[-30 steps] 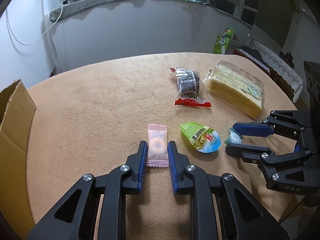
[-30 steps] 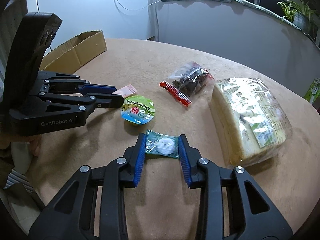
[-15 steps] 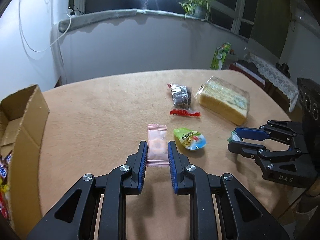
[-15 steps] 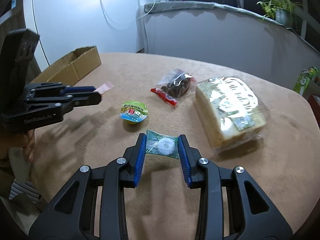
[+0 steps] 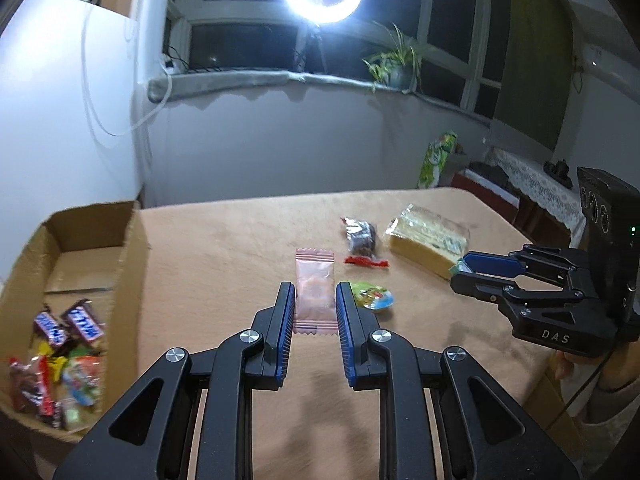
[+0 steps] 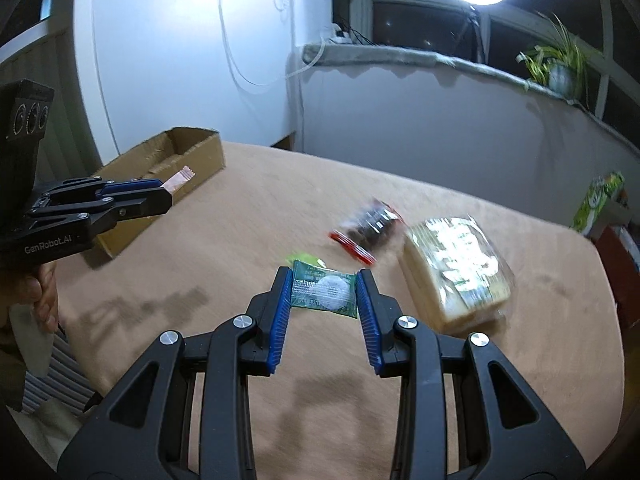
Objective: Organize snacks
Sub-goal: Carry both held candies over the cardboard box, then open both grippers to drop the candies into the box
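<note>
Two wrapped snacks are being carried clear of the surface, one in each gripper. The pink packet (image 5: 314,291) is sitting between the jaws of the left gripper (image 5: 313,300), which are clenched on its long edges; its long axis is running forward along the fingers, with its far crimped end projecting past the tips. The green packet (image 6: 325,289) is being gripped the same way by the right gripper (image 6: 322,292), but its long axis is lying across the gap from one jaw to the other. The cardboard box (image 5: 132,248), already holding several wrapped bars and sweets, is lying to the left of and below the left gripper, near it; in the right wrist view the box (image 6: 200,156) is standing well apart, beyond the left gripper (image 6: 160,196). By this layout the left hand is the nearer one and is likely to deliver first, swinging leftward over the box wall. Remaining on the tan surface (image 5: 240,240) are a jelly cup (image 5: 374,297), a dark snack bag (image 5: 362,236) with a red seal, and a wrapped cake loaf (image 5: 428,240), all lying to the right of the box.
</note>
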Available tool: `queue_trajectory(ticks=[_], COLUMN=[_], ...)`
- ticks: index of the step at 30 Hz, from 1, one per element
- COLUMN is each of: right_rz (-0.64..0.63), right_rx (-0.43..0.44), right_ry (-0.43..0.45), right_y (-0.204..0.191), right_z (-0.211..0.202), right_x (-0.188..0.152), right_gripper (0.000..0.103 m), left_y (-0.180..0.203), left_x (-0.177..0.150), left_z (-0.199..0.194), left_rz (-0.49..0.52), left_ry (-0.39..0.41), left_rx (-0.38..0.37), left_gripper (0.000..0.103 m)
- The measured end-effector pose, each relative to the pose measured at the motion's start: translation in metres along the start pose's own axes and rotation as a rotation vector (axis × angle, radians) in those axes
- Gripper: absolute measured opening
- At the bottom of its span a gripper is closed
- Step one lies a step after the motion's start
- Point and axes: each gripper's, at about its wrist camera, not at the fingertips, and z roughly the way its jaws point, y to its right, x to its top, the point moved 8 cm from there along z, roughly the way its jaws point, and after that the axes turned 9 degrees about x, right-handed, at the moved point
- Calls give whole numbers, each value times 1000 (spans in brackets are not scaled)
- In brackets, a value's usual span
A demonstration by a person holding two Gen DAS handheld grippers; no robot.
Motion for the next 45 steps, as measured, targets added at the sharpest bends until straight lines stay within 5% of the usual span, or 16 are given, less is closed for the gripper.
queue_trajectory(ticks=[22,34,35,36,38,41,45], right_rz=[-265,-368,-368,-364,-344,-314,-292], right_rx=[217,327,330,332,324,315,243], right_ry=[-2,25,31,33,5,29,80], right_y=[-167,-247,-249,-250,-246,-236,-215], right_z=[79,130,135,141,154,148,127], right_x=[78,126,128,130,127,121,115], right_gripper=[34,34,36,49,69,71,85], left_y=[-158,-203,-205,-207,-211,-216,-220], left_x=[-26,-31,-32,-35,-43,-54,-63], left_z=[-44,-41,-39,-37,-29,-32,-47], left_rz=[-209,-256,-259,-263,-264,-279,-284], left_ry=[40,31,27,17,-23,-23,2], left_rx=[225,273,276,282,296,341,374], left_gripper=[19,19,19,19,34,76,77])
